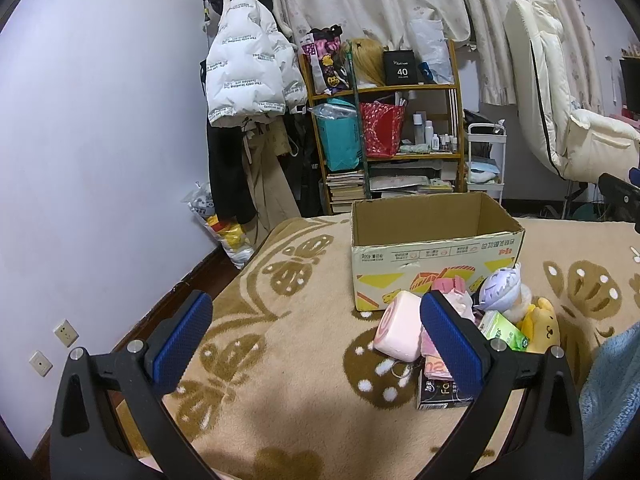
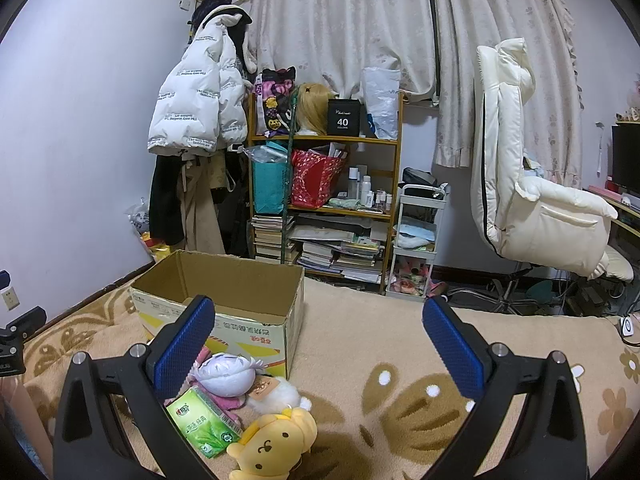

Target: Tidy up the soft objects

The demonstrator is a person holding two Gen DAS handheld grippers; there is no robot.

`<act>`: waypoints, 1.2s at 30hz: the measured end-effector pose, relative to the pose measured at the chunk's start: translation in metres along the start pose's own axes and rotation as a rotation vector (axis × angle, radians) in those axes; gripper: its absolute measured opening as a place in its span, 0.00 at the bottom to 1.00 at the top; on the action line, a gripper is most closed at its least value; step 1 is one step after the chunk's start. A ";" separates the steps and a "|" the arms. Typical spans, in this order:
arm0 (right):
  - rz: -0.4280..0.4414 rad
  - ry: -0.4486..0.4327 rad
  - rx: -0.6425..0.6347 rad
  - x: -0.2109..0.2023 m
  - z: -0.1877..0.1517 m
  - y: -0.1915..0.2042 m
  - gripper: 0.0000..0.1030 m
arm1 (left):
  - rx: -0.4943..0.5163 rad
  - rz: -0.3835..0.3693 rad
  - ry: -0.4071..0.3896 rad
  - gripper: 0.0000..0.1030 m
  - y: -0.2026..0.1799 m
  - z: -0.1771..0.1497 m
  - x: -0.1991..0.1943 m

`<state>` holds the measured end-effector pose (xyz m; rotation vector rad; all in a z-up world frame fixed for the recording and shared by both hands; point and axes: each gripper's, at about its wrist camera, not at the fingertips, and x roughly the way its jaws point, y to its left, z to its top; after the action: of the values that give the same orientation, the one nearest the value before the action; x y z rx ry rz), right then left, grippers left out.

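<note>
An open cardboard box (image 1: pixel 436 256) (image 2: pixel 224 300) stands on the patterned bed blanket (image 1: pixel 304 360). In front of it lies a pile of soft things: a pink roll-shaped plush (image 1: pixel 398 326), a lilac plush (image 1: pixel 500 286) (image 2: pixel 228 374), a green tissue pack (image 1: pixel 504 330) (image 2: pixel 204 426), a yellow plush dog (image 1: pixel 544 326) (image 2: pixel 276 440) and a black packet (image 1: pixel 438 394). My left gripper (image 1: pixel 316 320) hangs open above the blanket, left of the pile, nothing between its fingers. My right gripper (image 2: pixel 318 324) is open too, above the blanket right of the box, holding nothing.
A wooden shelf (image 2: pixel 324 184) with bags, bottles and books stands behind the bed, beside hanging coats (image 2: pixel 200 100). A white recliner chair (image 2: pixel 532 184) and a small white cart (image 2: pixel 416 240) are at the right. A blue fleece (image 1: pixel 612 392) lies at the near right.
</note>
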<state>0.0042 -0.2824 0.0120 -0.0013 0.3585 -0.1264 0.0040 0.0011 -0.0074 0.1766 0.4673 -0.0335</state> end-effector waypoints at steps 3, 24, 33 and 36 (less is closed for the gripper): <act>0.002 0.000 -0.001 0.000 0.000 0.000 1.00 | 0.002 0.002 0.001 1.00 -0.001 0.000 0.000; 0.000 0.003 -0.002 0.000 0.000 0.001 1.00 | 0.007 0.003 -0.002 1.00 -0.002 -0.002 0.002; -0.001 0.004 -0.002 0.000 0.000 0.000 1.00 | 0.007 0.003 -0.001 1.00 -0.002 -0.003 0.003; -0.001 0.005 -0.002 0.000 0.000 0.000 1.00 | 0.008 0.003 -0.002 1.00 -0.002 -0.002 0.002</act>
<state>0.0040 -0.2826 0.0118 -0.0034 0.3633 -0.1268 0.0051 -0.0007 -0.0107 0.1852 0.4654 -0.0326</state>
